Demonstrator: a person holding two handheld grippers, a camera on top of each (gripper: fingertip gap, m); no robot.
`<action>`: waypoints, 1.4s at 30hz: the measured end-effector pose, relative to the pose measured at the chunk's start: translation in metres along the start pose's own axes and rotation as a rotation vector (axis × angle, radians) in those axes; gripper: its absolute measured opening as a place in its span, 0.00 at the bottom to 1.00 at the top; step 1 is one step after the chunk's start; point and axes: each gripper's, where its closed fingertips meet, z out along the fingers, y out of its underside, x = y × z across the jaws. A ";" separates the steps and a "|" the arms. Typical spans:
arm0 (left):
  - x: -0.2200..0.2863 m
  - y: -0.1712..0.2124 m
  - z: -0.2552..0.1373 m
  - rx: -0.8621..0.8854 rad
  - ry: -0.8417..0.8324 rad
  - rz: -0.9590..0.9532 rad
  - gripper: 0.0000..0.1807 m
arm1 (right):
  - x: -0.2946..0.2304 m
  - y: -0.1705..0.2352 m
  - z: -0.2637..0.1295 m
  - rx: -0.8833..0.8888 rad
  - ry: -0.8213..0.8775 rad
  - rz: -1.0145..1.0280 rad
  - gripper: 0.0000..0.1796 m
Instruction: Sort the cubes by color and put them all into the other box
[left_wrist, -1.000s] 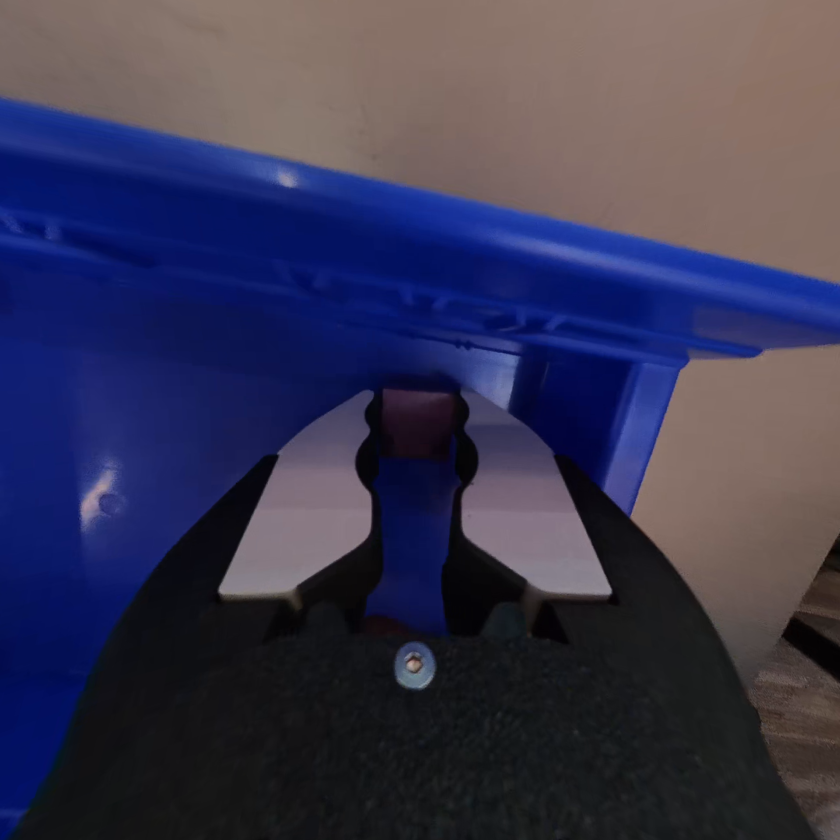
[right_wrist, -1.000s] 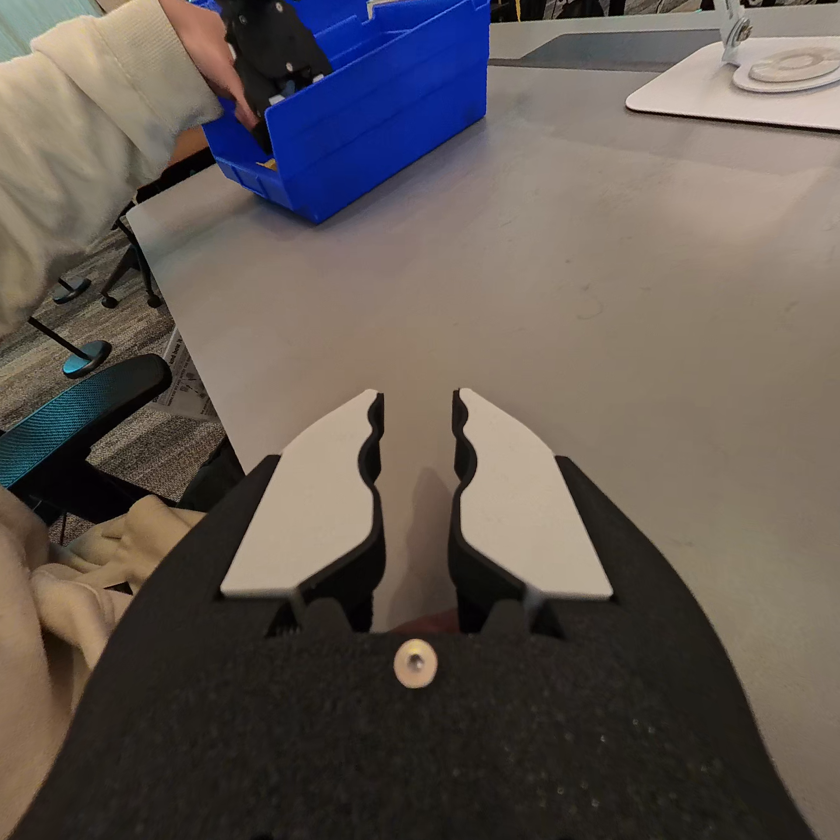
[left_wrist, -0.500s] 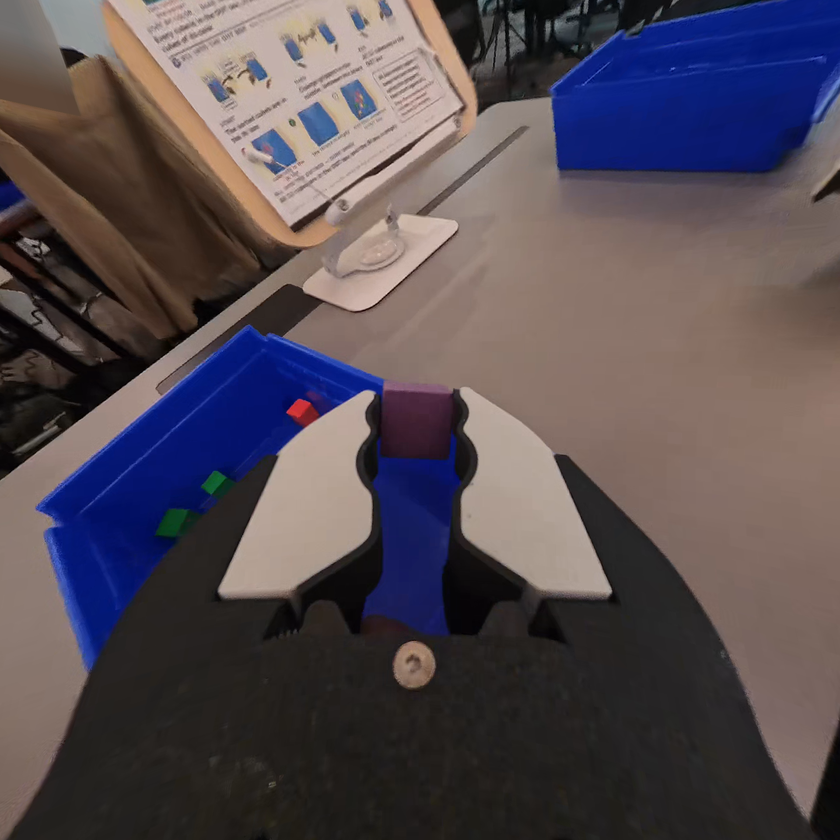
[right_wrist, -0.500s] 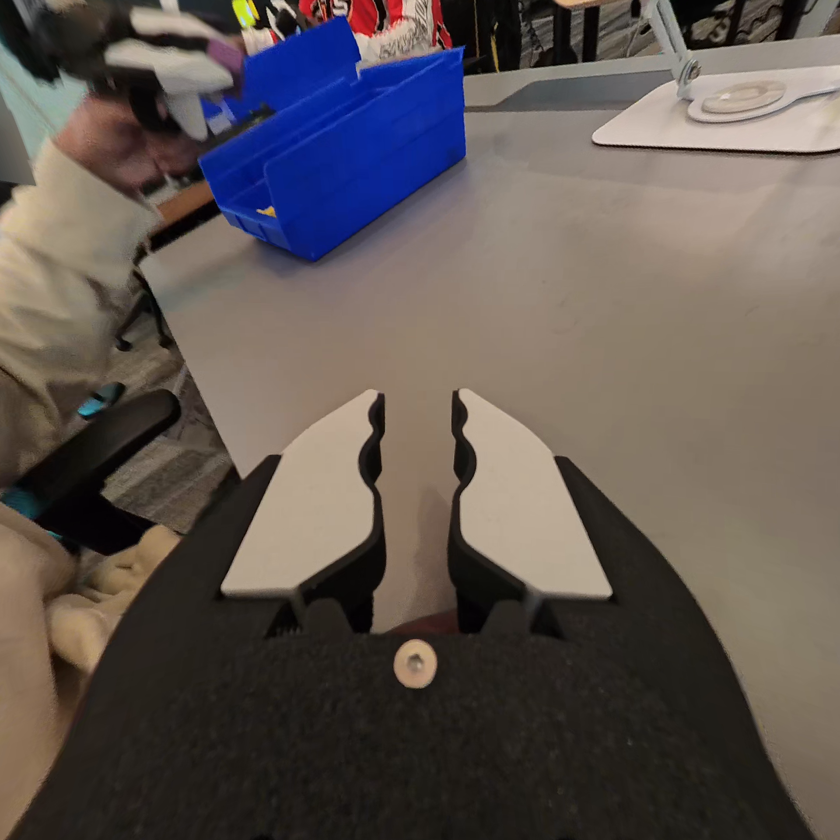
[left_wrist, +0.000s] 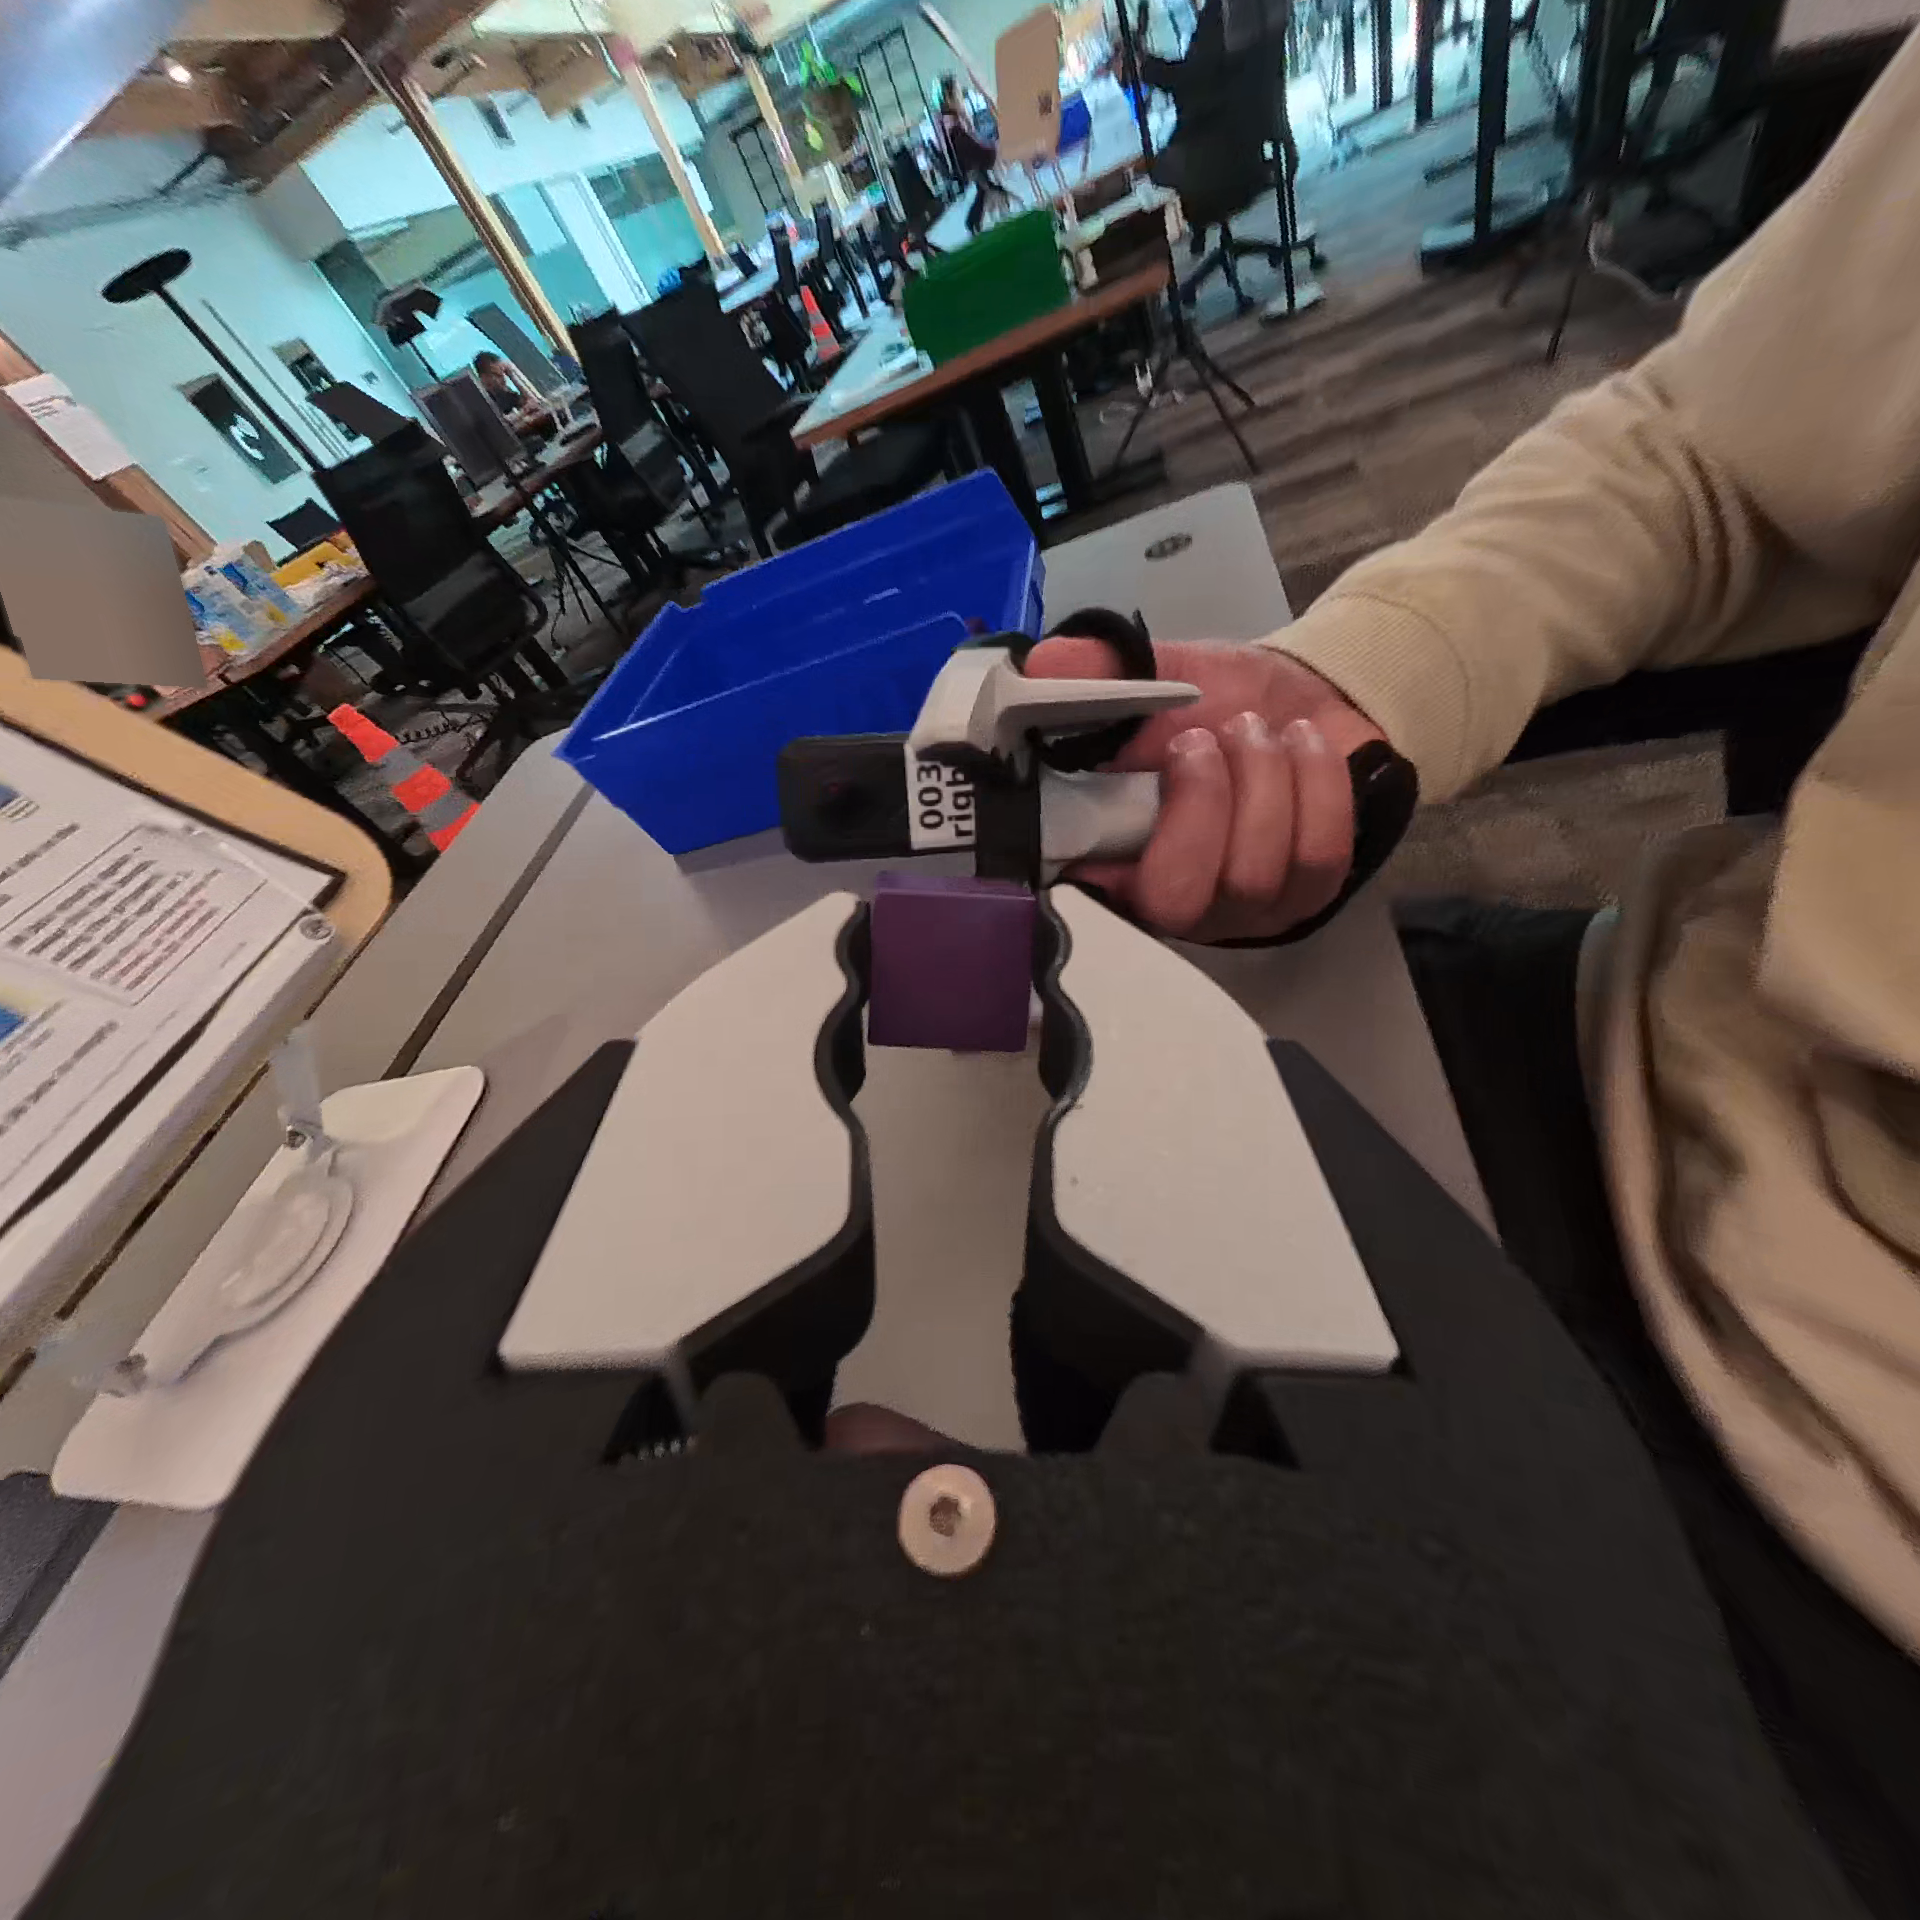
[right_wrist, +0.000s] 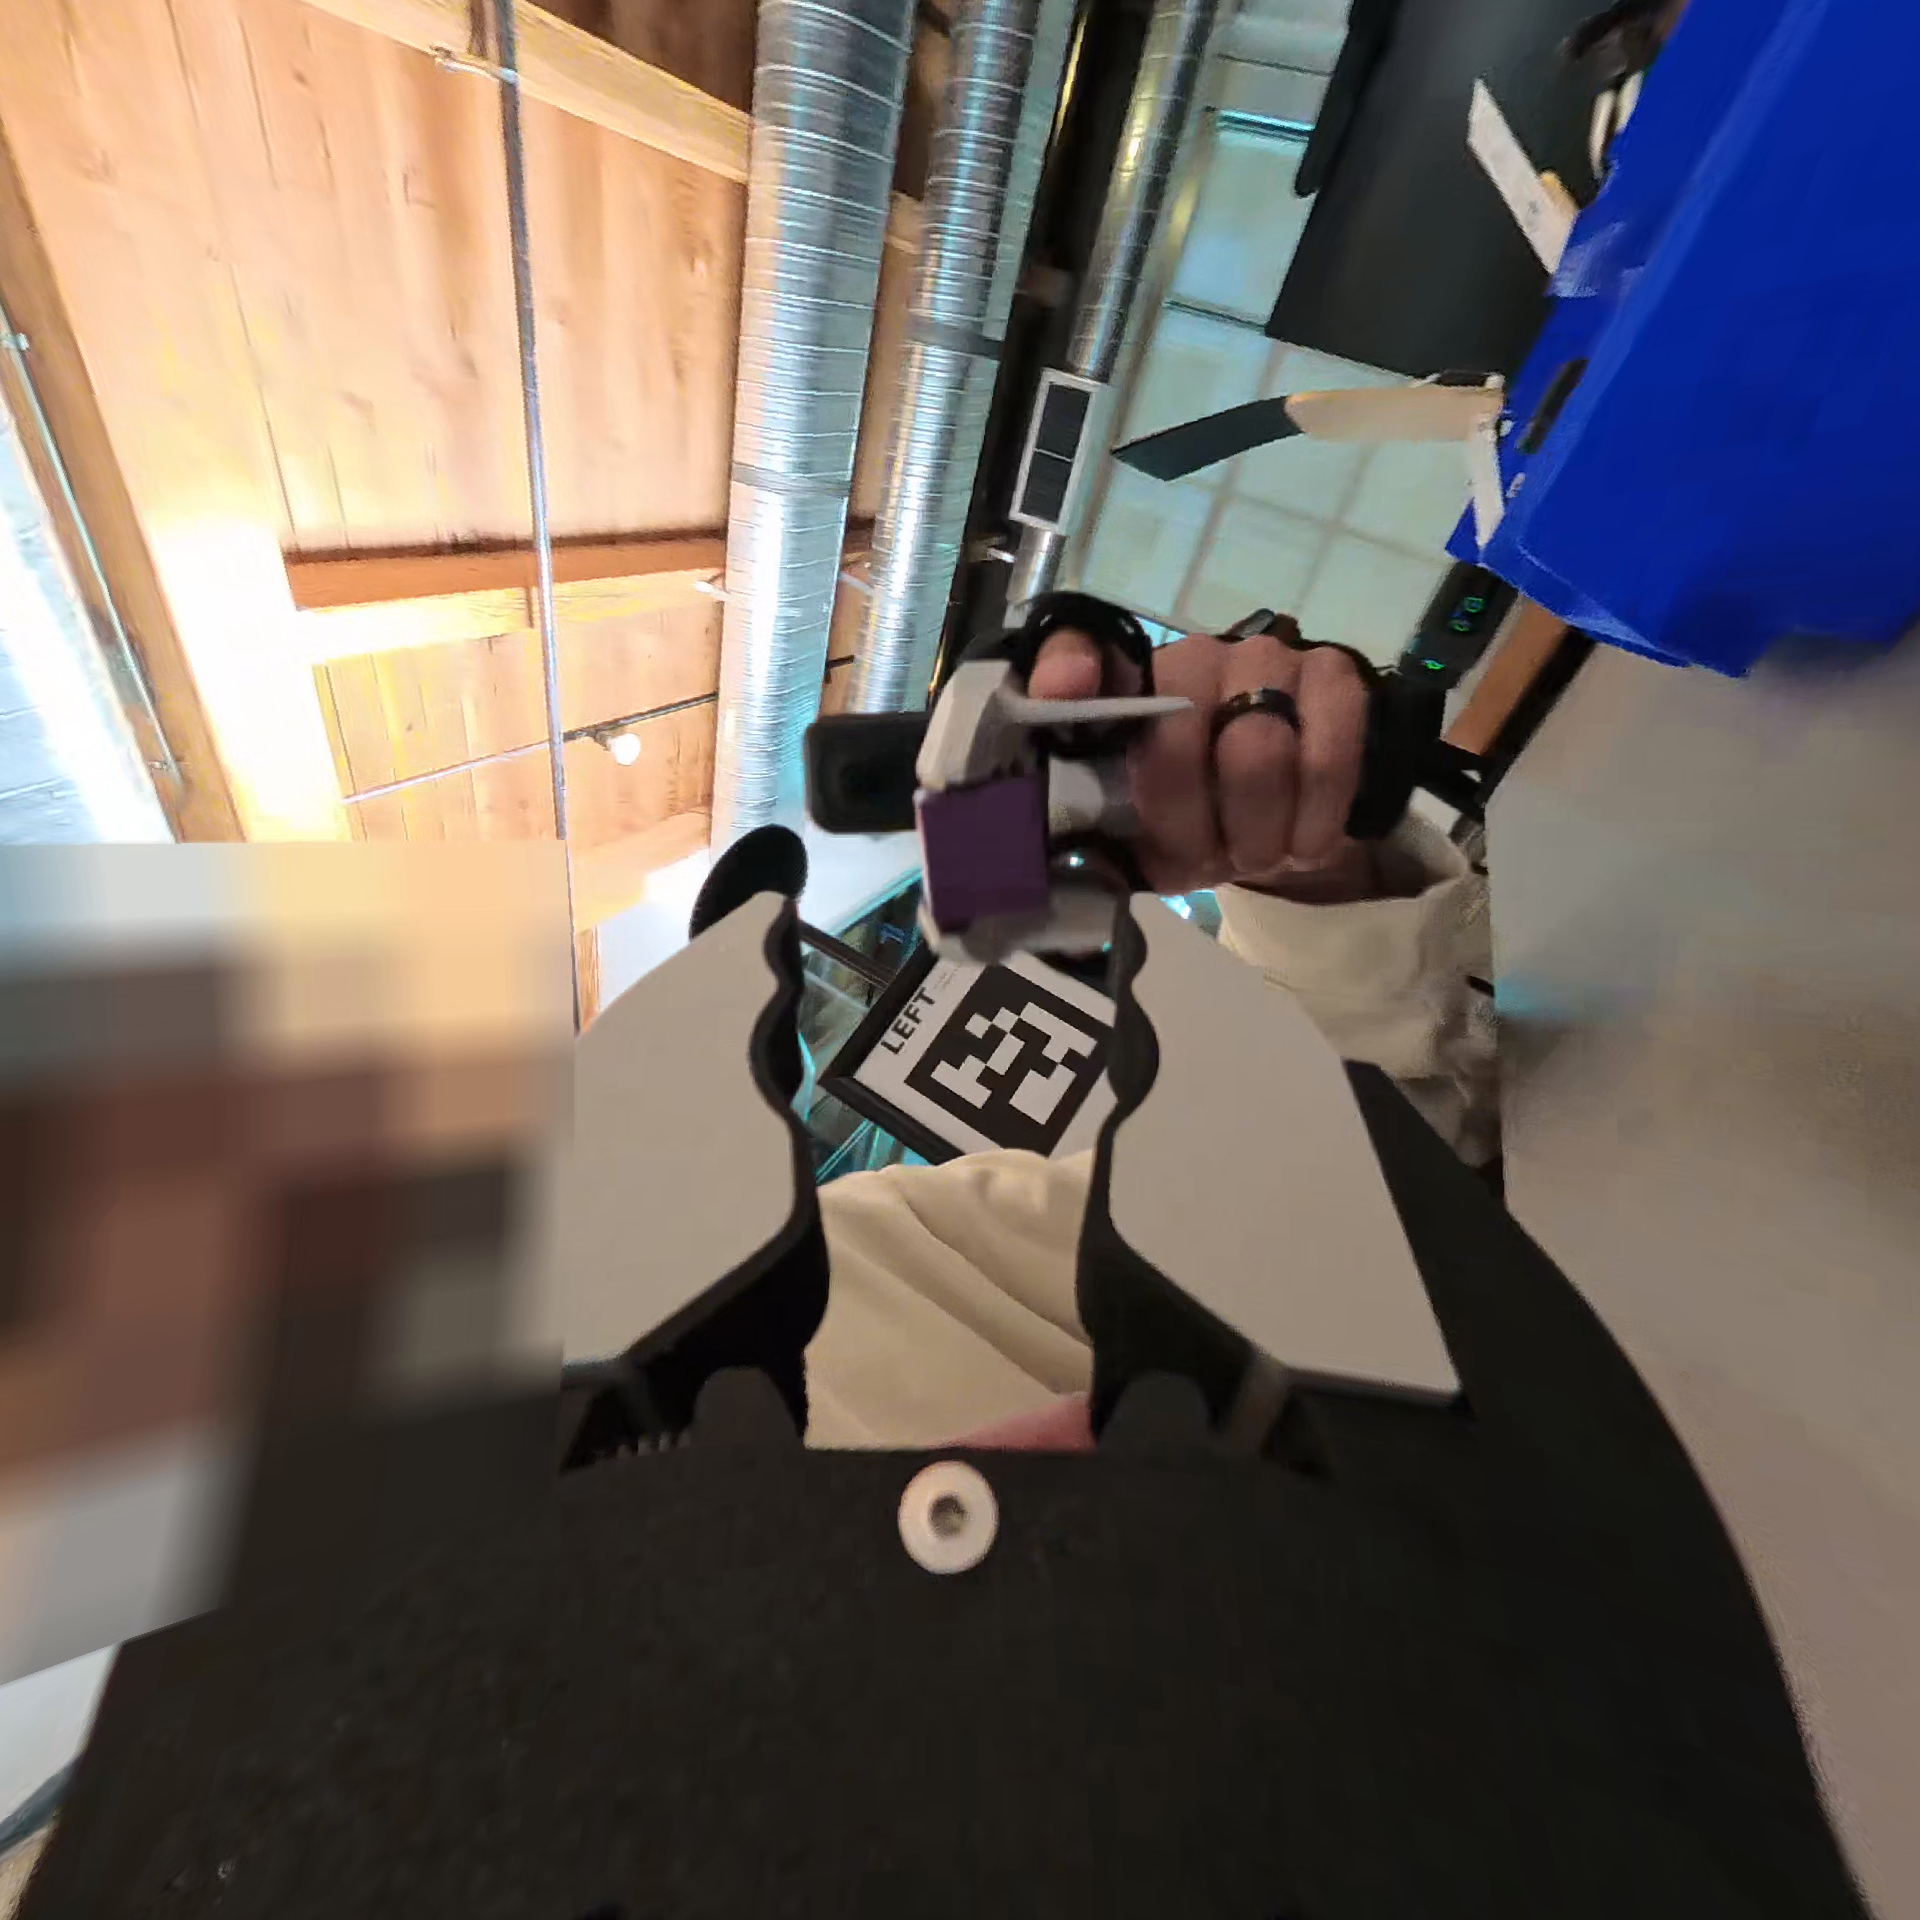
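An open office of desks and black chairs lies behind the grey table (left_wrist: 665, 935), where a blue box (left_wrist: 821, 675) waits at the far end, probably the cube's destination. The two grippers face each other in mid-air, which looks like a handover. The right gripper (right_wrist: 951, 935) stands wide apart and empty, just short of the cube. The left gripper (left_wrist: 948, 971) pinches the purple cube (left_wrist: 951, 971) at its tips.

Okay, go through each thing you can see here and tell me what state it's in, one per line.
Left tongs: shut on the purple cube, held up off the table.
Purple cube: gripped between the tips, in the air.
Right tongs: open, empty, facing the left tongs.
Blue bin: upright on the table, open-topped; contents not visible.
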 end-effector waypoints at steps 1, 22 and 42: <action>0.002 0.002 0.012 -0.020 0.010 0.022 0.16 | 0.001 0.001 0.003 -0.014 0.005 -0.019 0.32; 0.017 0.081 -0.031 -0.141 -0.650 -0.619 0.20 | -0.018 -0.011 -0.174 0.204 1.168 -1.116 0.16; 0.026 0.094 -0.027 -0.282 -0.631 -0.486 0.20 | -0.014 -0.112 -0.380 -0.776 1.687 -0.545 0.16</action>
